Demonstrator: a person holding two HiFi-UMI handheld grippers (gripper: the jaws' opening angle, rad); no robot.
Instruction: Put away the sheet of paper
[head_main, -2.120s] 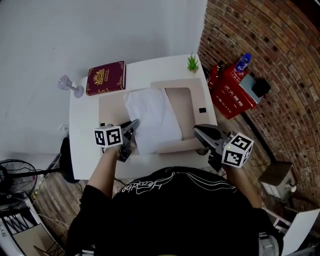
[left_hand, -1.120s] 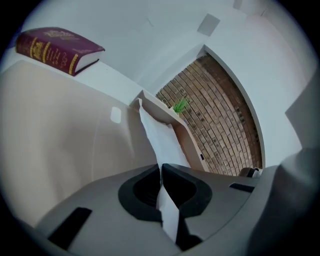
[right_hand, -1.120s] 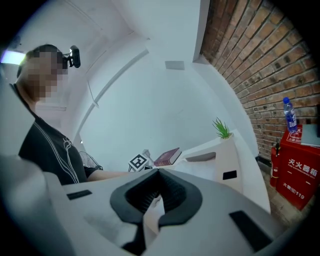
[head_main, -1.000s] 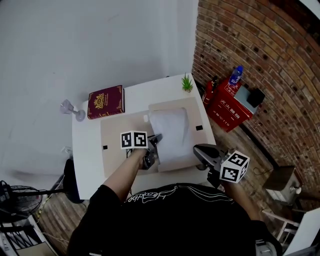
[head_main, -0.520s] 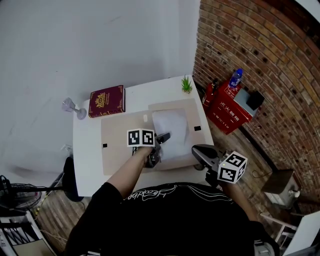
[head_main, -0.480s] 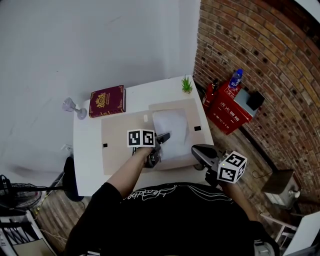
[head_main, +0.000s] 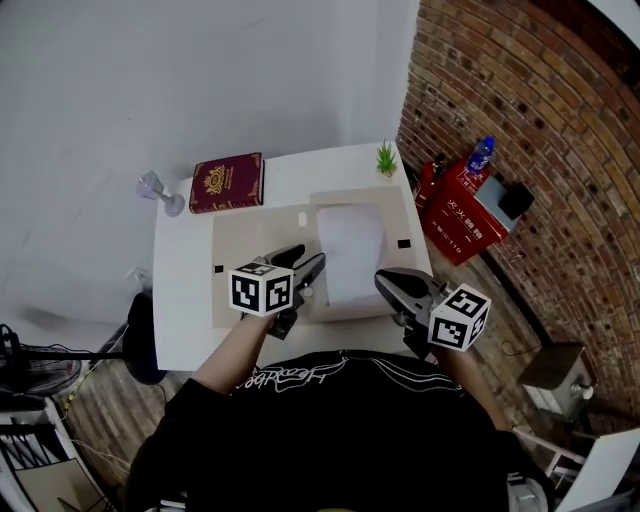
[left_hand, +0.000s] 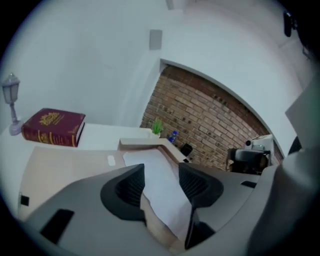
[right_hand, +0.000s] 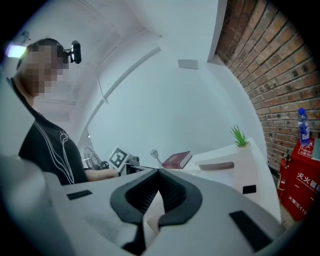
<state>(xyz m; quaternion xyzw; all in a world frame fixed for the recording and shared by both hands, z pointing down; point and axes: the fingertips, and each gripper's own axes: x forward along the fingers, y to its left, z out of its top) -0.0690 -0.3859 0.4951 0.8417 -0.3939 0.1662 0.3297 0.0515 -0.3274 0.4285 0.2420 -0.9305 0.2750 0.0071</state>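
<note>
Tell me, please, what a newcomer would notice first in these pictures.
First the two grippers with black-and-white marker cubes, held above a white table: the left gripper, its jaws just opened and empty, and the right gripper, shut. Between them a white sheet of paper lies on a beige folder; a dark red book lies at the table's far left.

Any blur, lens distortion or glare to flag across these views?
Head view: evenly lit, red brick wall curved by the lens. Left gripper view: fisheye, black corners, slightly soft. Right gripper view: same fisheye, mosaic over the face of the person. No strong glare.
</note>
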